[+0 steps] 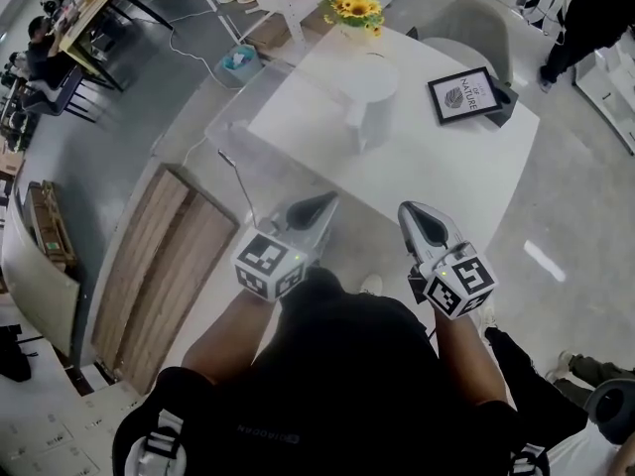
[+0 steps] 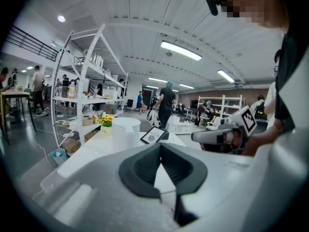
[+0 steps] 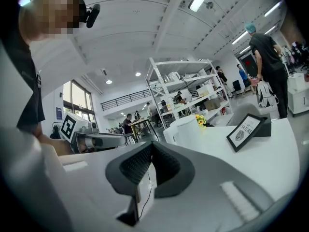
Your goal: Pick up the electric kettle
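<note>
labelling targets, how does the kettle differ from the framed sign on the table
The kettle is white and cylindrical; the framed sign is flat with a black border. The kettle stands upright near the middle of the table; the framed sign leans back near its edge. Both rest on it.

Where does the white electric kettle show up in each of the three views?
Head view: electric kettle upper centre, on the white table.
Left gripper view: kettle left of centre, mid-height.
Right gripper view: kettle just right of centre, mid-height.
Shared landmark: framed picture, right of the kettle in all three.
</note>
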Action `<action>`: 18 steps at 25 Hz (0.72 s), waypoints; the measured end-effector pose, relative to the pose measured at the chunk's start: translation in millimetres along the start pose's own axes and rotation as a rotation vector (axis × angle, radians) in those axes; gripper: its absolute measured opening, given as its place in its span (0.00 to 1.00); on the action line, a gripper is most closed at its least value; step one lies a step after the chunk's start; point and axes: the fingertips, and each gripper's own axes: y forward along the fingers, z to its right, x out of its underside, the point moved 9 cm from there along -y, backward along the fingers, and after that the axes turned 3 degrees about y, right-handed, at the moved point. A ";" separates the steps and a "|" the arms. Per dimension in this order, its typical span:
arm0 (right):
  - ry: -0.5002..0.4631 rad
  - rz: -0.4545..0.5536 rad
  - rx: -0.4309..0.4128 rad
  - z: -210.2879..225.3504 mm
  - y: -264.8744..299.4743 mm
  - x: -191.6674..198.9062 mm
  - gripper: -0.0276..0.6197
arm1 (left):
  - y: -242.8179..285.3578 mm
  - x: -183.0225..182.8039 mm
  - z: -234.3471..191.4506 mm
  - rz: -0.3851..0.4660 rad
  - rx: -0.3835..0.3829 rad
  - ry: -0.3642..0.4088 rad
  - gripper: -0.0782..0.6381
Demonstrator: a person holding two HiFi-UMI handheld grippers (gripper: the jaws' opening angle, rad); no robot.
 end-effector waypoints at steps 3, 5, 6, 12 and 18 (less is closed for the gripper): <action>0.003 0.014 0.023 2.9 8.5 -1.0 0.05 | 6.6 -3.5 -12.6 0.002 0.025 0.009 0.11; 0.005 0.020 0.037 5.4 16.4 0.2 0.05 | 11.3 -6.2 -22.2 0.006 0.043 0.018 0.11; 0.006 0.021 0.045 6.3 21.1 0.5 0.05 | 13.6 -6.9 -27.9 0.006 0.053 0.020 0.11; 0.031 0.027 0.124 5.8 53.1 -3.2 0.05 | 23.0 -7.8 -66.8 -0.017 0.121 0.032 0.11; 0.037 0.021 0.179 4.7 88.5 -6.2 0.05 | 34.3 -13.6 -114.2 -0.005 0.156 0.032 0.11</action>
